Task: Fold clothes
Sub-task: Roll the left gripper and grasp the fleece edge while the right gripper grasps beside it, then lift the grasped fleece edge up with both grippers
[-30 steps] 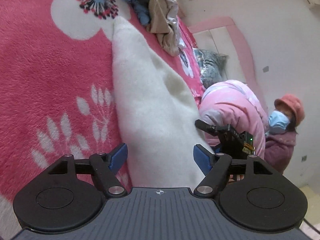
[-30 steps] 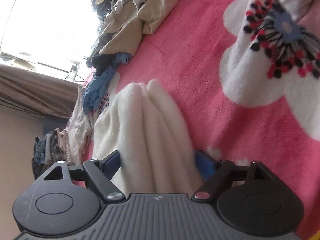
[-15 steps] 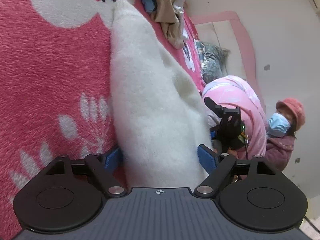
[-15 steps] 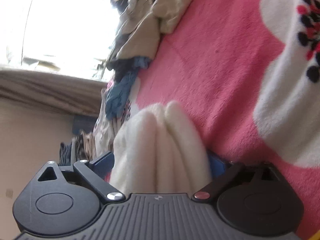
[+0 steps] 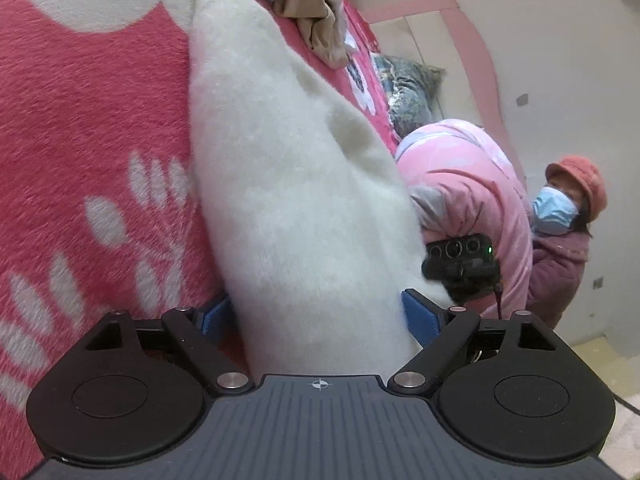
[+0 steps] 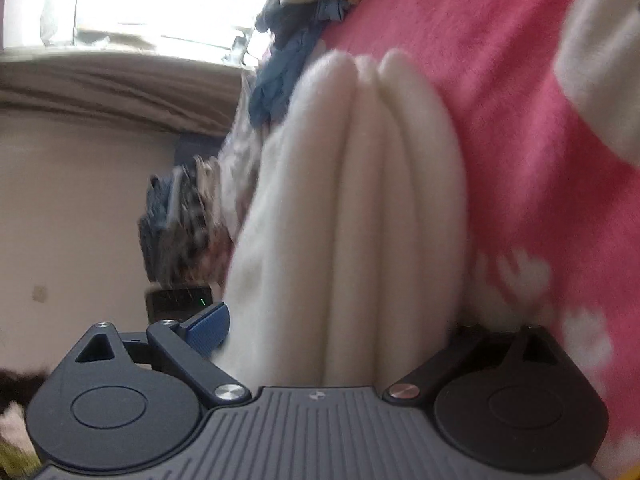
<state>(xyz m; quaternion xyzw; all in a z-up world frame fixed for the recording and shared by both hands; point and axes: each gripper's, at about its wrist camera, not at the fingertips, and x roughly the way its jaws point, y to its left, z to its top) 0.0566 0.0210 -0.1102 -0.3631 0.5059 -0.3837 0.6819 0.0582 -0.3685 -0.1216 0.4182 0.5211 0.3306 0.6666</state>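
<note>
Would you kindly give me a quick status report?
Both tongs, left and right, open around the folded white fleece garment. Unfolded clothes pile lies beyond it.

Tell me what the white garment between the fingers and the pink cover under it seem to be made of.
White garment: looks like thick plush fleece or wool-like knit, matte, with a fuzzy nap and soft rounded folds.
Pink cover: seems a short-pile plush blanket, likely synthetic; fibres show a brushed grain, with white flower shapes in the pile.
</note>
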